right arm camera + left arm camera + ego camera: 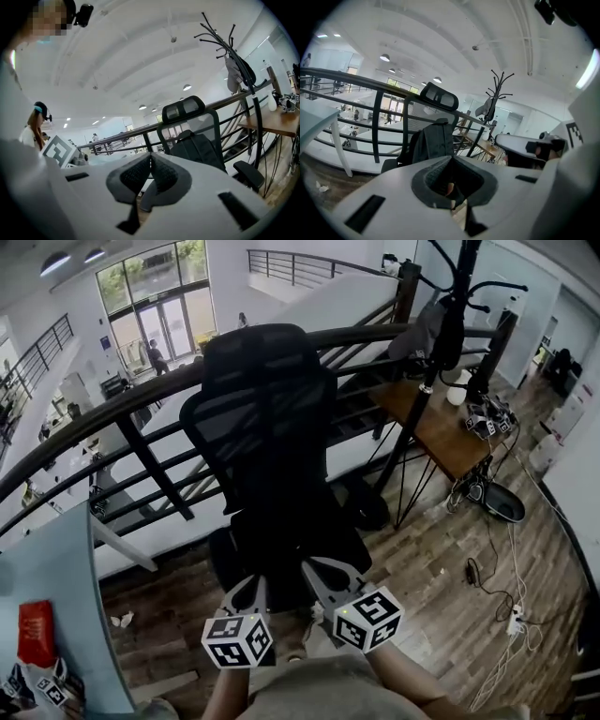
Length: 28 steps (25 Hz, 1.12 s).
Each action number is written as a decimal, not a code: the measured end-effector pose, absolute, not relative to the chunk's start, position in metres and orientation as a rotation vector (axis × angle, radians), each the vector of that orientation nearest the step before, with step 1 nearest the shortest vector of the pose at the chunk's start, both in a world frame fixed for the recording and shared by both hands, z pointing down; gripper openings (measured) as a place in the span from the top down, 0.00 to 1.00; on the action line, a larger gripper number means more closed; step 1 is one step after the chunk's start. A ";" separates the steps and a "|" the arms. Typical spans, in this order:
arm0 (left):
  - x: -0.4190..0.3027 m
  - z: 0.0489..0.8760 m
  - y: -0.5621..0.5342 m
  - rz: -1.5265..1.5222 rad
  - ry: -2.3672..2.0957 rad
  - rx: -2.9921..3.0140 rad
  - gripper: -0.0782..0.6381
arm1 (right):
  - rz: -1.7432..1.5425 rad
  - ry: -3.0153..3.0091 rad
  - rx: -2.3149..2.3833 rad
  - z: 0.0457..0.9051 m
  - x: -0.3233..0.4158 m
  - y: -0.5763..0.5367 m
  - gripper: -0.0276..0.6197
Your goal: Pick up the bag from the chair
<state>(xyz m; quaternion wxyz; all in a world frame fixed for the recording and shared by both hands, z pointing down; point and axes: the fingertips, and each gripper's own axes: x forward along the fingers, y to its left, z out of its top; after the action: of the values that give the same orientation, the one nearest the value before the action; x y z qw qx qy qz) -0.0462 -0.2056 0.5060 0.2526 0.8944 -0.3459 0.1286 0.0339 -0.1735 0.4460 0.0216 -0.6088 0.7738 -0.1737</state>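
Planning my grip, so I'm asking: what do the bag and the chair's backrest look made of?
Bag: seemingly matte dark-grey woven fabric. It looks soft, slumps against the chair and shows stitched panels.
Chair backrest: black mesh in a rigid frame, probably plastic. The bright room shows through the mesh.

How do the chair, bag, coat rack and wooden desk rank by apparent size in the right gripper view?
1. Chair
2. Coat rack: taller than the chair, but thin
3. Bag
Unranked: Wooden desk, cut off by the frame edge.
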 end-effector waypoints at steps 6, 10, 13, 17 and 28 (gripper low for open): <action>-0.024 0.501 -0.249 0.314 -1.009 2.407 0.88 | -0.519 2.451 -1.823 0.438 0.061 -0.223 0.96; -0.010 0.501 -0.272 0.293 -1.043 2.381 0.88 | -0.535 2.480 -1.785 0.438 0.075 -0.251 0.96; 0.000 0.501 -0.285 0.284 -1.067 2.366 0.88 | -0.549 2.503 -1.750 0.440 0.082 -0.269 0.96; 0.009 0.500 -0.301 0.275 -1.109 2.346 0.88 | -0.567 2.536 -1.705 0.443 0.092 -0.290 0.96; 0.018 0.498 -0.337 0.240 -1.251 2.276 0.88 | -0.665 2.593 -1.567 0.460 0.112 -0.347 0.95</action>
<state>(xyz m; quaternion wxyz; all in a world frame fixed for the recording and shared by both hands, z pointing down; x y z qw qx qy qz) 0.0178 -0.3372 0.4980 0.2633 0.8418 -0.4627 0.0888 0.1116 -0.3465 0.4599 0.0200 -0.5051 0.8357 -0.2145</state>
